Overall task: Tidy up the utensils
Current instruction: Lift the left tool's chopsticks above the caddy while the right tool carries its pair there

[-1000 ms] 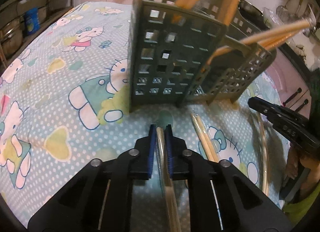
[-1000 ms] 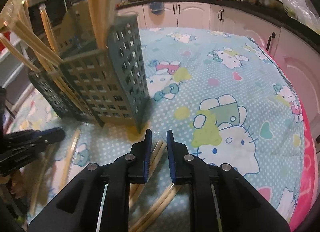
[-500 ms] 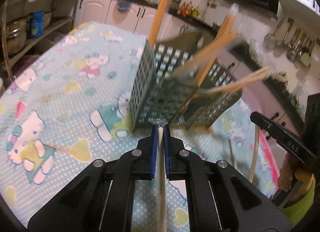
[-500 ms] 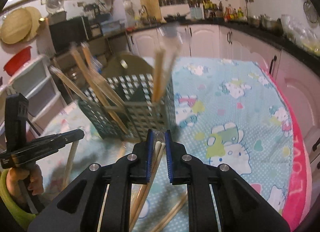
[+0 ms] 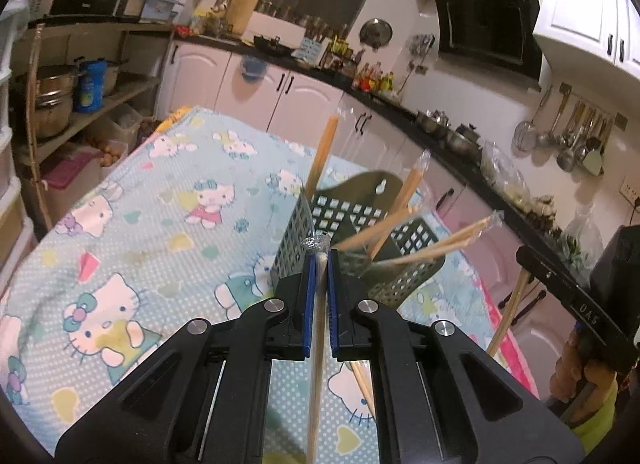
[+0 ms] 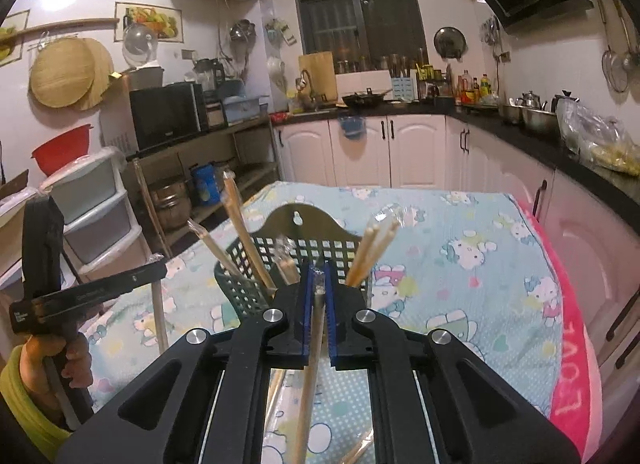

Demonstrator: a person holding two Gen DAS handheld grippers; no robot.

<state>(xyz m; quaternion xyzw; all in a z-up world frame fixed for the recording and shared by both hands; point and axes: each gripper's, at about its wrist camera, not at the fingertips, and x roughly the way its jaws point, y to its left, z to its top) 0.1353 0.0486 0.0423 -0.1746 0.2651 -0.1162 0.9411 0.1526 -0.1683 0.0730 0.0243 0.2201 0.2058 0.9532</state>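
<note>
1. Lifted off the bench within the last second: one wrapped chopstick pack [image 5: 316, 364] in the left claw [image 5: 319, 264], and a second wrapped pack [image 6: 312, 364] in the right claw [image 6: 319, 276]. A second ago both lay flat on the cloth.
2. Left claw: pressed together on its pack, with the crinkled wrapper tip sticking out just past the pads. Right claw: has just been closing, and now clamps its pack between the pads in the same way.
3. Meaning for the task, as a judgement: picking up is done for these two. Remaining step is to bring each pack over the holder and drop it in.
4. Holder [image 5: 300, 232]: directly ahead of both claws and lower than them, upright on the bench [image 5: 140, 224].
5. Count of claws: two, each with one pack.
6. Count of holders: one, green and perforated, with a divider inside. Cannot tell the exact number of compartments.
7. Count of packs already standing in the holder: four, all leaning outward.
8. Count of packs left lying on the bench below the claws: at least two, partly hidden by the claw bodies.
</note>
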